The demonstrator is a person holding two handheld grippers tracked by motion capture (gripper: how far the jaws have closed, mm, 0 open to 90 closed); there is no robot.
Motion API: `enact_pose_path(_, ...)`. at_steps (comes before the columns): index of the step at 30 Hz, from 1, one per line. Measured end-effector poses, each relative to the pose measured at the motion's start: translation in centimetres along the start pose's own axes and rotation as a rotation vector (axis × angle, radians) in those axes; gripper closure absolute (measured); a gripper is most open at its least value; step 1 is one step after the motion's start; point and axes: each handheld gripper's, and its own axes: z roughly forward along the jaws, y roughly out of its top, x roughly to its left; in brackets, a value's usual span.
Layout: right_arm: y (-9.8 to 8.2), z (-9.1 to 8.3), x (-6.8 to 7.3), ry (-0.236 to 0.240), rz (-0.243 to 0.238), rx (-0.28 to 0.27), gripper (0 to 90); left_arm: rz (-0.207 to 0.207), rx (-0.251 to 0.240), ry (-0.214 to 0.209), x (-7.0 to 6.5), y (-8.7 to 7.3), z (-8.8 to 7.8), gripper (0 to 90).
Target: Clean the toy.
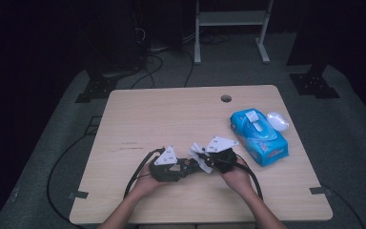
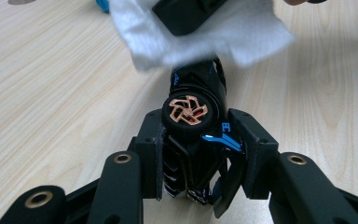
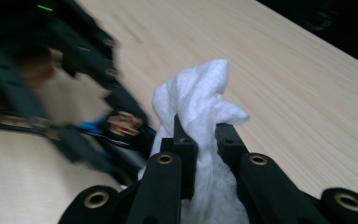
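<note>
left gripper view has the left gripper [image 2: 196,163] clamped round a black toy car [image 2: 196,126] with a copper wheel, near the table's [image 1: 171,114] front edge. right gripper [image 3: 203,140] pinches a white wipe [image 3: 200,98] just beside it. i'd hold the car steady and rub gently, keeping the wipe clear of the jaws.

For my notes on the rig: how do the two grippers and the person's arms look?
Both grippers, left and right, are black with a light grey three-cornered plate on top, and a black cable trails from each. Their jaws are black, jointed links with brass-coloured rivets. The forearms are bare, with no sleeves or gloves in view.
</note>
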Motion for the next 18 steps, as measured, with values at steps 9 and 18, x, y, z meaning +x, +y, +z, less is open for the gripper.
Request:
enact_pose_path(9,-0.2,1.0,2.3,0.100,0.042,-0.054,82.5,-0.026,-0.021,0.001,-0.2,0.1,0.6,59.2)
enact_pose_path(18,-1.0,0.2,0.8,0.048,0.091,-0.037,82.7,-0.029,-0.028,0.009,-0.2,-0.1,0.4,59.6)
